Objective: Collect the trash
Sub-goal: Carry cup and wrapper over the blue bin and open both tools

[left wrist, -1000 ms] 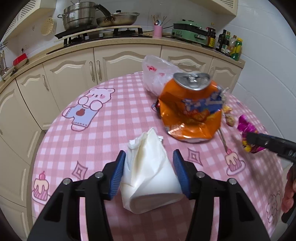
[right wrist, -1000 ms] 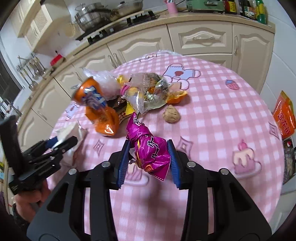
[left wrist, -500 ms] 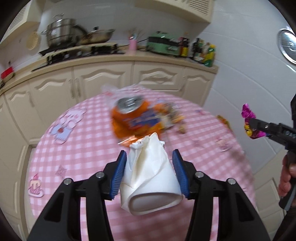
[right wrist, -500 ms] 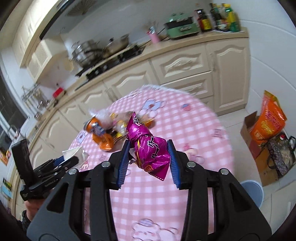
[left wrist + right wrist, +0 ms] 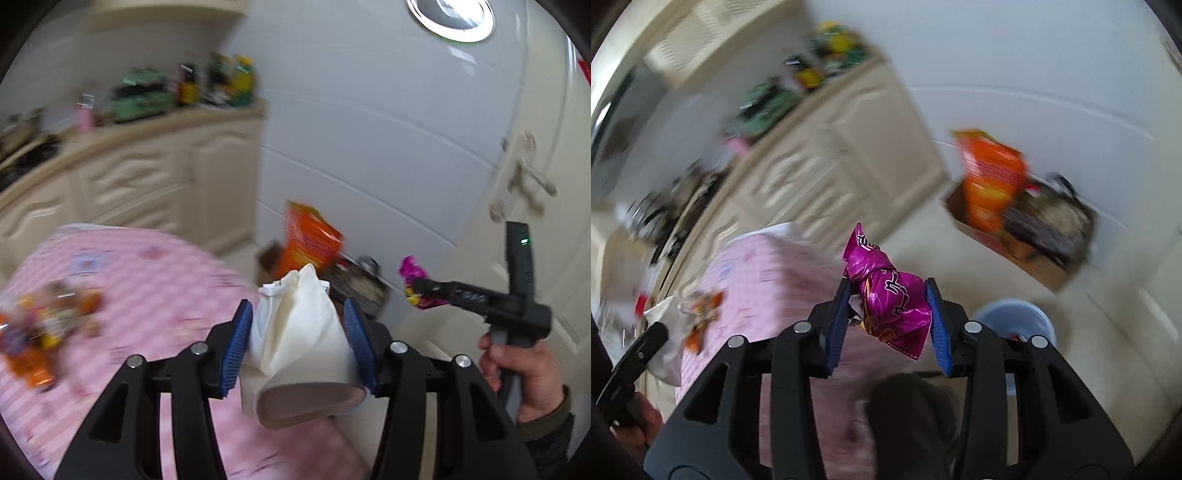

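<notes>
Your left gripper (image 5: 301,345) is clamped on a crumpled white paper cup (image 5: 303,354); both blue pads press its sides and its open mouth faces the camera. The cup hangs past the edge of the worktop (image 5: 147,280), which carries a pink checked cloth.

Your right gripper (image 5: 888,321) is clamped on a magenta foil wrapper (image 5: 890,299), twisted at its top end. White lettering runs across the foil, but it is too creased to read. In the left wrist view the same wrapper (image 5: 415,284) shows beyond the gripper tip, with your right hand (image 5: 524,373) on the handle.

Leftover trash (image 5: 40,332), orange and mixed colours, lies on the cloth near the worktop's left edge; blur hides any labels.

On the floor by the white tiled wall stands an open cardboard box (image 5: 1023,236) with an orange bag (image 5: 991,181) sticking up from it. The bag has print, unreadable in the blur. A pale blue bin (image 5: 1015,319) sits on the floor just beyond your right gripper, partly hidden by it.

Bottles (image 5: 218,83) and a green appliance (image 5: 142,96) stand on the cream kitchen counter, labels smeared. A white door with a lever handle (image 5: 532,181) is at the right.
</notes>
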`<state>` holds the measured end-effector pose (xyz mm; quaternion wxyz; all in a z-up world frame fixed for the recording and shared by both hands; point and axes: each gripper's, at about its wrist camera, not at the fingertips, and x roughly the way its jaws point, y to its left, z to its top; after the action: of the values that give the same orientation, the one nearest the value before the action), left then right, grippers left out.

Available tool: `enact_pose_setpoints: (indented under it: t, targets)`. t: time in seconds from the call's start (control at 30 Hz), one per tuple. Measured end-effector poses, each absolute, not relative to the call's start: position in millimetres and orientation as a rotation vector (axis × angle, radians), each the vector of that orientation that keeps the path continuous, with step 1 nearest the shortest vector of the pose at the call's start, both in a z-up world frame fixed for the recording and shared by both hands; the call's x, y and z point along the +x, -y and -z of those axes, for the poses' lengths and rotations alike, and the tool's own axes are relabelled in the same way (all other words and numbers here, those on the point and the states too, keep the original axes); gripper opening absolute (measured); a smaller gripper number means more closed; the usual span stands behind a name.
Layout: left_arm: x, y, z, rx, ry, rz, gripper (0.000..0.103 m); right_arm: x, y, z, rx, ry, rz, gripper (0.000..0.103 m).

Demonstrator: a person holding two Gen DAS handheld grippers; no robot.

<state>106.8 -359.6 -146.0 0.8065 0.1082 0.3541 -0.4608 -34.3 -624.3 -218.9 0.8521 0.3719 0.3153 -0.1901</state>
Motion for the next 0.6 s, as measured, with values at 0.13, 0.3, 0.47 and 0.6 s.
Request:
enact_pose_setpoints:
  t: [0.13, 0.3, 0.47, 0.6]
  targets:
    - [95, 438, 184, 0.303, -0.916, 1.076, 0.052, -53, 660, 275, 0.899, -0.731, 0.476, 0.039]
    - [87, 514, 244, 0.423, -1.086, 1.092, 0.052, -61, 682, 329, 0.999, -0.797, 0.498, 0.039]
    - [81, 569, 297, 0.549, -1.182, 1.072, 0.052, -51, 696, 364, 1.078, -0.835, 0.502, 0.039]
    - [81, 601, 333, 0.61, -1.264, 1.067, 0.055, -48, 707, 389, 1.152, -0.858, 0.51, 0.059]
